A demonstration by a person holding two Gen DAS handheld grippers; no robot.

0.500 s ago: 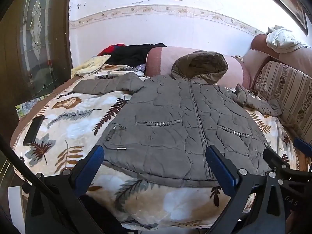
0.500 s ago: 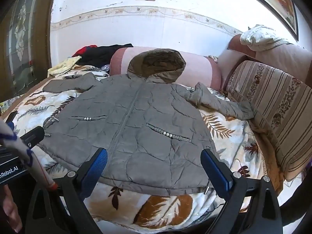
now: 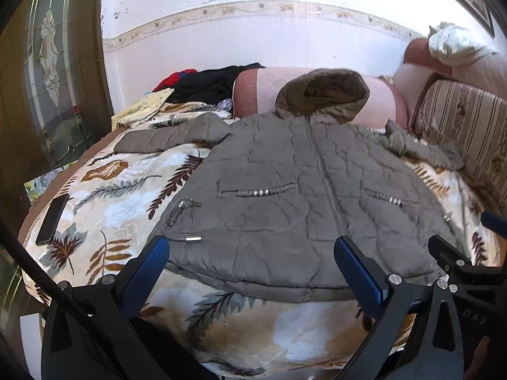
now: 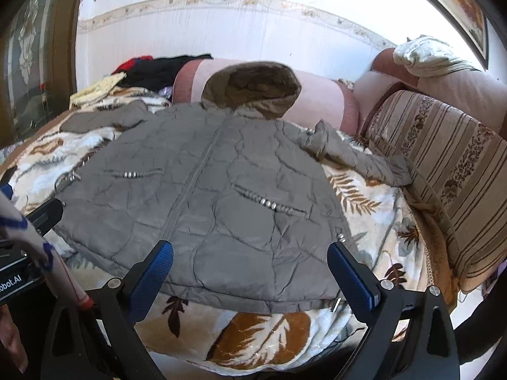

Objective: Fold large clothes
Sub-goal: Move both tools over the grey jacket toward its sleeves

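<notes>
Both cameras sit closer to quilted grey jacket (image 3: 301, 196).

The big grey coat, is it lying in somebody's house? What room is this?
Most likely a room in a home, a bedroom or sitting room. The coat is spread on a leaf-patterned blanket, with striped cushions at the side and a pile of clothes behind.
</notes>
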